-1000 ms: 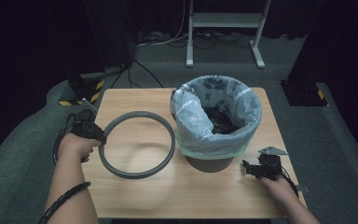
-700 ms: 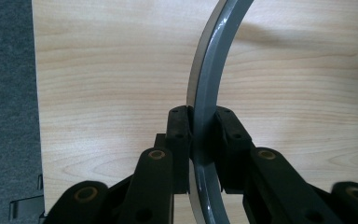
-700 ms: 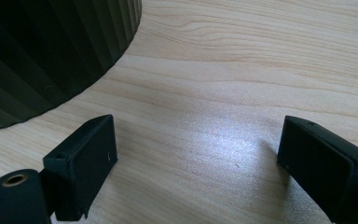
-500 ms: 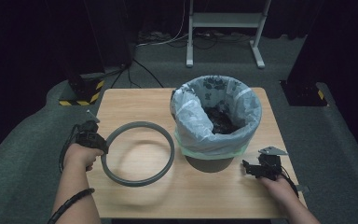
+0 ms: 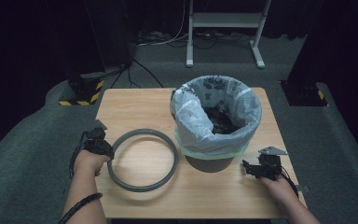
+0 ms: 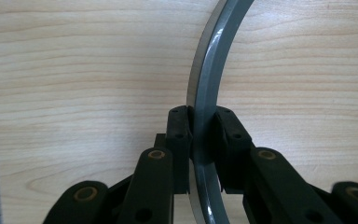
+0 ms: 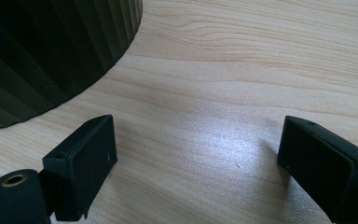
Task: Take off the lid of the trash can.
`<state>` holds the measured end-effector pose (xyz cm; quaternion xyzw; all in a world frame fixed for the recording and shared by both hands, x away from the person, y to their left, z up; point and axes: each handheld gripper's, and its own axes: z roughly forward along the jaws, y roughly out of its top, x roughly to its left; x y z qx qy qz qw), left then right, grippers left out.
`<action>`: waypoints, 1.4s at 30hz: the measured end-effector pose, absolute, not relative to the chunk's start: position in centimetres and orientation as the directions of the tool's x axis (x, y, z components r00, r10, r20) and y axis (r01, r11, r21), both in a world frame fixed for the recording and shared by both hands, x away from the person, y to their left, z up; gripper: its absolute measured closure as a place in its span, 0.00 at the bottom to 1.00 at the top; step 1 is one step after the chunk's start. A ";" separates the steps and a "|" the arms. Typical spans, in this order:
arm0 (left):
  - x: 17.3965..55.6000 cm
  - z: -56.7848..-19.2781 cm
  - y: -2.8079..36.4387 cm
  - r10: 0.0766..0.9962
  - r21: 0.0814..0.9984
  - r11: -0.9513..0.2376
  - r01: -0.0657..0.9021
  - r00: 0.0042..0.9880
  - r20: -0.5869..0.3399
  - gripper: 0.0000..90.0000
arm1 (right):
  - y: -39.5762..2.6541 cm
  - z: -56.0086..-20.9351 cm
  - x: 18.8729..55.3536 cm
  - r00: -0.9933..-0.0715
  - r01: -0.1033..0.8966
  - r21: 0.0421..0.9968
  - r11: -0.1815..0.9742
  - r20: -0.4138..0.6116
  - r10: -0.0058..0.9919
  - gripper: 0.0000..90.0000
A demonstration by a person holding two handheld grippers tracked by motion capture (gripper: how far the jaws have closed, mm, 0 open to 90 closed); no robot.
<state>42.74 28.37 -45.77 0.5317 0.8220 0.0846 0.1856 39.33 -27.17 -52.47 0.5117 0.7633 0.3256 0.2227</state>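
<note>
High view: the grey ring (image 5: 142,160) is clamped at its left edge by the left gripper (image 5: 103,148) and laid on the table (image 5: 135,105), so release seems next, while the right gripper (image 5: 253,169) rests open.

Left gripper (image 5: 103,144) near the tabletop's left edge, jaws pinched tight, right gripper (image 5: 251,168) low by the front right corner, jaws wide apart, both forearms reaching in.

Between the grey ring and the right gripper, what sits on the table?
In the high view, the lined bin stands between the grey ring and the right gripper; nearer the front edge the table is bare.
</note>
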 end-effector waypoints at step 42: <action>42.4 -49.0 26.8 0.888 0.390 0.459 0.798 -0.397 -0.231 0.65 | -27.2 -52.4 39.3 -0.378 0.639 0.722 0.265 -0.006 0.926 0.12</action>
